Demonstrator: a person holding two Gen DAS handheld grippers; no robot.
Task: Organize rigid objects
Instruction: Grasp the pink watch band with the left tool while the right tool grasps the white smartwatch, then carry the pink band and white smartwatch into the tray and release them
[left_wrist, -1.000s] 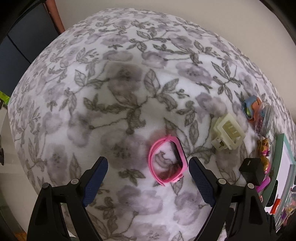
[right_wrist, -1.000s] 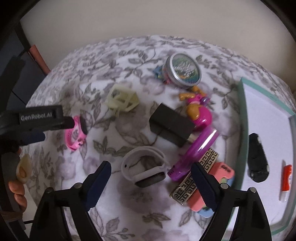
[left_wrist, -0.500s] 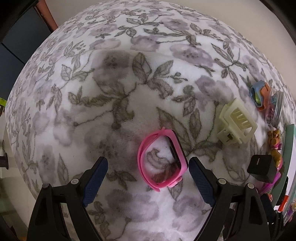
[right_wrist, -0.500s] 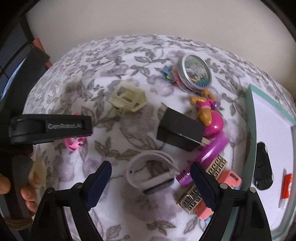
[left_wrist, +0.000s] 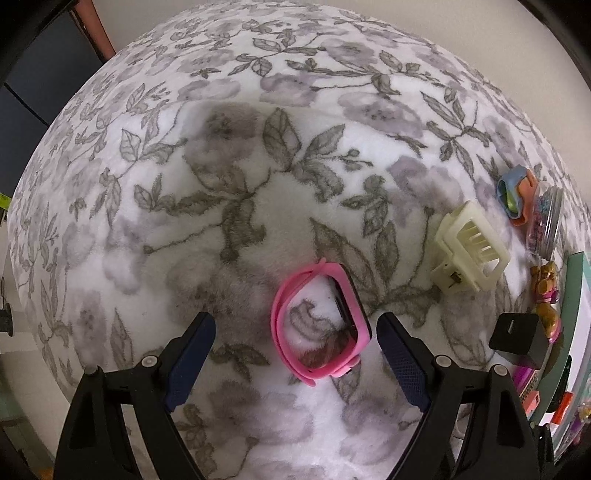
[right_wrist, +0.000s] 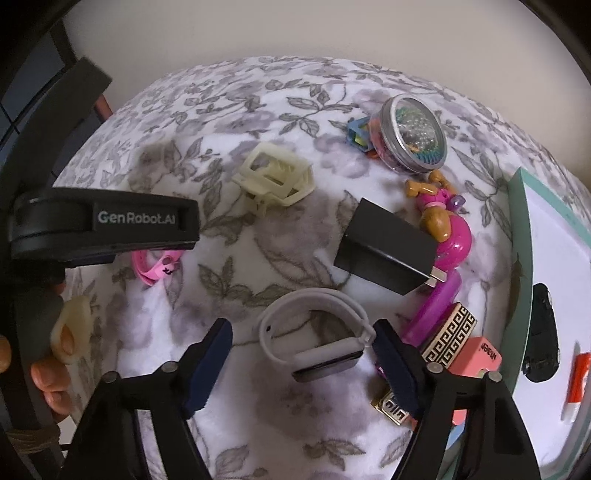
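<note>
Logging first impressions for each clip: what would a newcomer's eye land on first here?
Probably the pink watch, lying alone on the floral blanket between the open left gripper jaws. Then the grey watch between the open right gripper jaws, beside a clutter of trinkets.

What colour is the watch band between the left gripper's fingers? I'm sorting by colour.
Pink, on the looped plastic watch band; clearest in the left wrist view.

Dim, soft indoor light; sharp centres, strong fisheye bending at edges.
</note>
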